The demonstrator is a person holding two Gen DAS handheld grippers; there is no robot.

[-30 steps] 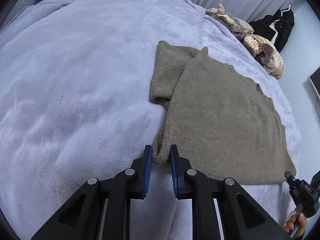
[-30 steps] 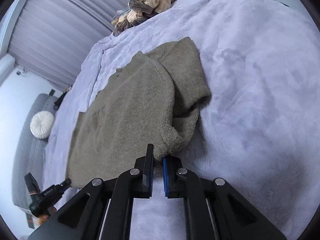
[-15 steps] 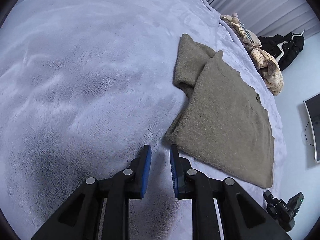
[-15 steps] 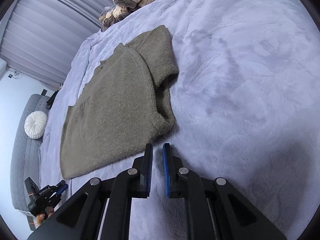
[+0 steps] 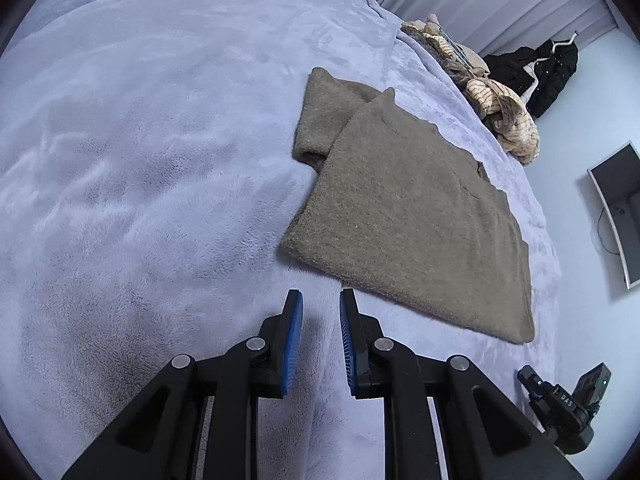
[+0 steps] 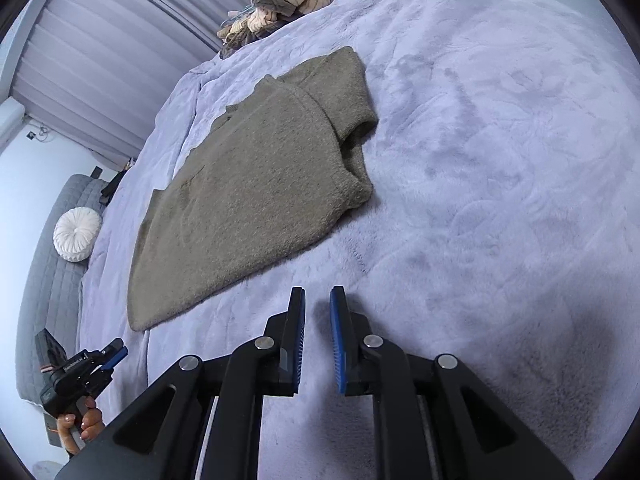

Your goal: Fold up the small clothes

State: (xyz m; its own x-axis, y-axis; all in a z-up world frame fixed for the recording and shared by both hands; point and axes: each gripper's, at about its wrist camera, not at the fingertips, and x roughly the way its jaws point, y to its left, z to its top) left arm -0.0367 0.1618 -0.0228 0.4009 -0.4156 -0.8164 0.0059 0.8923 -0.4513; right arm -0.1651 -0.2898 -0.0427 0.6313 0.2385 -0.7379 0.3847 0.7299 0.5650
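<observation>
- While both grippers hang over the blanket (image 5: 140,152), we see the sweater (image 5: 408,220) lying flat on it, folded into a long slab, just ahead of the tips and touched by neither.
- From the left wrist, its long axis runs from the near right, by the bed's edge, up and away toward the left; the folded sleeve (image 5: 328,116) sticks out at the far end, pointing toward the bed's middle.
- From the right wrist, the sweater (image 6: 248,200) runs from the near left up toward the far right, the sleeve (image 6: 348,92) lying at the far end with its cuff turned back toward us.
- It is a fuzzy, olive-brown knit, thick at the edges; the top layer lies smooth, and the far long edge looks uneven, with a layer beneath showing.
- Left gripper (image 5: 320,300): jaws a little apart, blue pads facing each other, only blanket between them. We also see it small at the lower left of the right wrist view (image 6: 116,354), held by a hand (image 6: 80,426).
- Right gripper (image 6: 318,296): jaws narrowly apart with nothing between them; they have just been opening. It shows at the lower right of the left wrist view (image 5: 528,376).
- A pile of striped clothes (image 5: 504,116) sits at the bed's far edge, well apart from the sweater.
</observation>
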